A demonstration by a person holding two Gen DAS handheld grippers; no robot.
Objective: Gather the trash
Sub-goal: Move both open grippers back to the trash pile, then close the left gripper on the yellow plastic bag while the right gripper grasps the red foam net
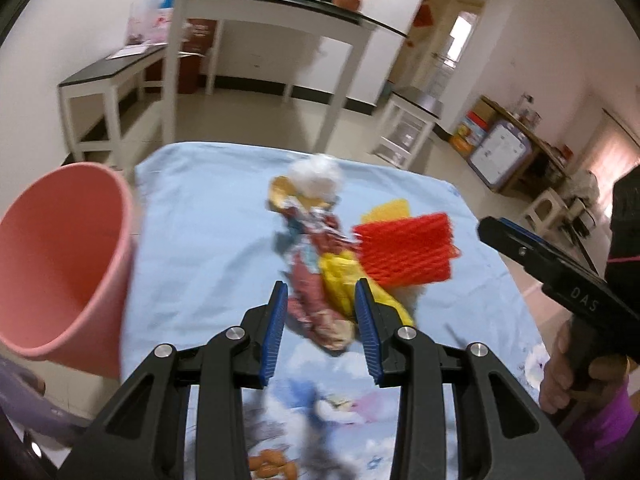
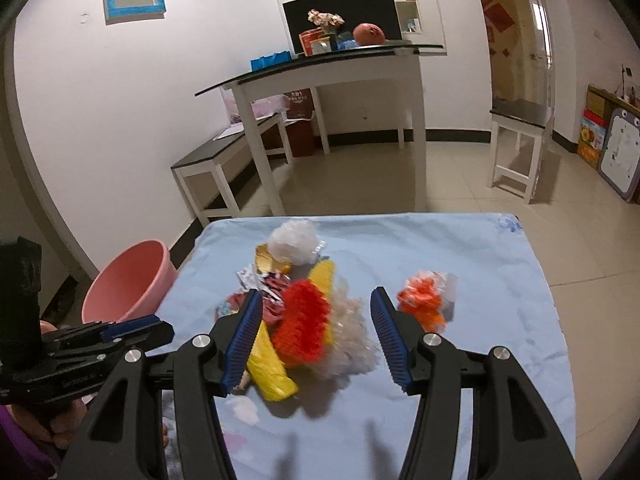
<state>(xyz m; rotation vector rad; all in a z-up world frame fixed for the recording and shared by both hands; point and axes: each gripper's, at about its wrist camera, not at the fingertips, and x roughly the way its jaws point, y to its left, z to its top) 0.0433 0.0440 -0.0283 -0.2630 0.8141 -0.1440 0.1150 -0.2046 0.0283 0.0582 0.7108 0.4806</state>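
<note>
- The trash pile [image 2: 298,320] lies in the middle of the table's blue cloth [image 2: 460,248].
- The left gripper [image 1: 320,312] hangs over the pile, jaws wide, holding nothing.
- The right gripper [image 2: 316,320] is wide too, empty.
- 1 orange wrapper [image 2: 426,306] lies apart from the pile.
- The pink bucket [image 1: 60,256] stands beside the table's edge.

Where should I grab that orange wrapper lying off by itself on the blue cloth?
Probably pinch the orange wrapper across its bunched middle, coming down from above with the right gripper. It is a crumpled lump lying apart from the main pile, with bare cloth around it, so open jaws should straddle it freely.
</note>
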